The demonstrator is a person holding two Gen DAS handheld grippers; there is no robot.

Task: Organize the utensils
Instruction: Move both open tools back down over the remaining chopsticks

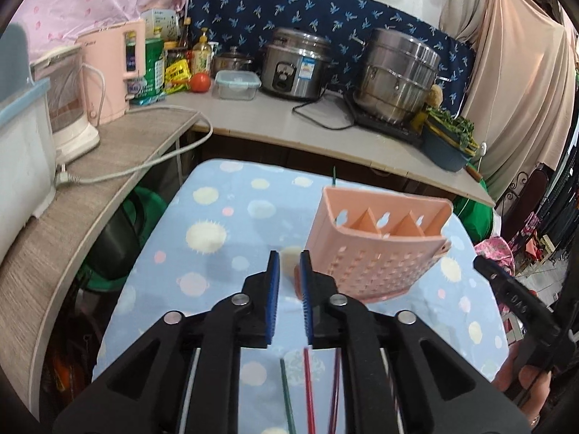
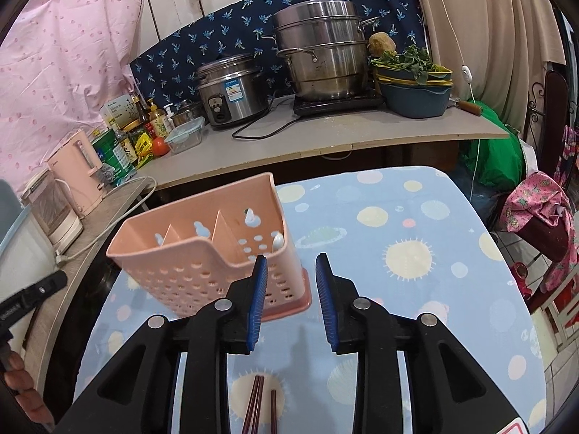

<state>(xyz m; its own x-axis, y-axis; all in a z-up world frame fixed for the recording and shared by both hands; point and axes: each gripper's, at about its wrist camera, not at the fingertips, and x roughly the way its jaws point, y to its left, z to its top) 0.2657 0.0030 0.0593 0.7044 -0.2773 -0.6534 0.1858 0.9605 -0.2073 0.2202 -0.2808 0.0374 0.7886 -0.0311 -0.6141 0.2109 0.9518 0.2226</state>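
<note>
A pink perforated utensil holder with three compartments stands on the blue dotted tablecloth. My left gripper hovers just left of the holder, its blue pads a narrow gap apart with nothing between them. My right gripper is open at the holder's right front corner, also with nothing between its pads. Green, red and purple chopsticks lie on the cloth beneath the left gripper. Dark red chopsticks lie beneath the right one.
Behind the table runs a counter with a rice cooker, a steel steamer pot, a lidded container, bottles and a basin of greens. A pink kettle and a cable sit on the left shelf.
</note>
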